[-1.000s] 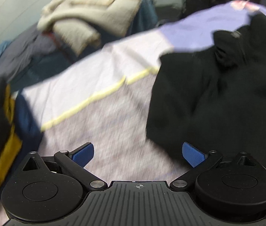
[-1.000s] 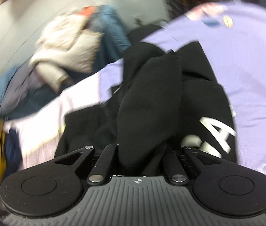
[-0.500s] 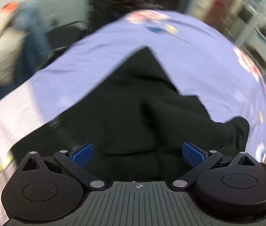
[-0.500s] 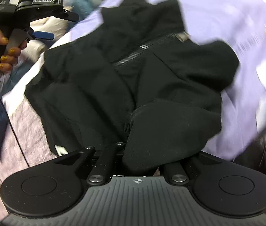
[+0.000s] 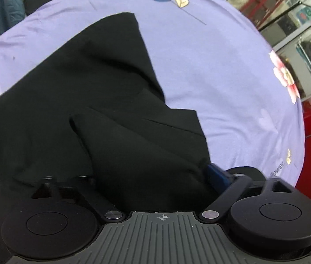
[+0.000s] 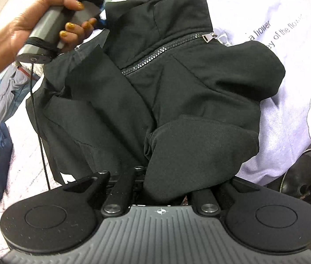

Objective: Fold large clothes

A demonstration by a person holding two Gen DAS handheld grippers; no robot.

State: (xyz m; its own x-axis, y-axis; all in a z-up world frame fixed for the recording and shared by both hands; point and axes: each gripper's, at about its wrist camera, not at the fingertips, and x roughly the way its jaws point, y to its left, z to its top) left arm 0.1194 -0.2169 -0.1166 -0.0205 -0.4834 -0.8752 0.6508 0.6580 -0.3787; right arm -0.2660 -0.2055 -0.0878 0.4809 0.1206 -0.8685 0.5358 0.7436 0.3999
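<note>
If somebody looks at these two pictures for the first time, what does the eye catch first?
First, the crumpled black zip-up jacket, which fills the middle of both views on the lilac flower-print sheet. Its silver zipper runs slantwise near the collar. At the upper left of the right wrist view, a hand grips the other tool's grey handle.

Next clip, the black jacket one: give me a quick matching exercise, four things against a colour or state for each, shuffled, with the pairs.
Things:
1. jacket
2. sheet
3. right gripper
4. zipper

Colour or state:
A. lilac, printed with flowers
B. shut on a fold of cloth
C. black, crumpled on the bed
D. silvery teeth, pull at the upper right end

Pairs: 1-C, 2-A, 3-B, 4-D
</note>
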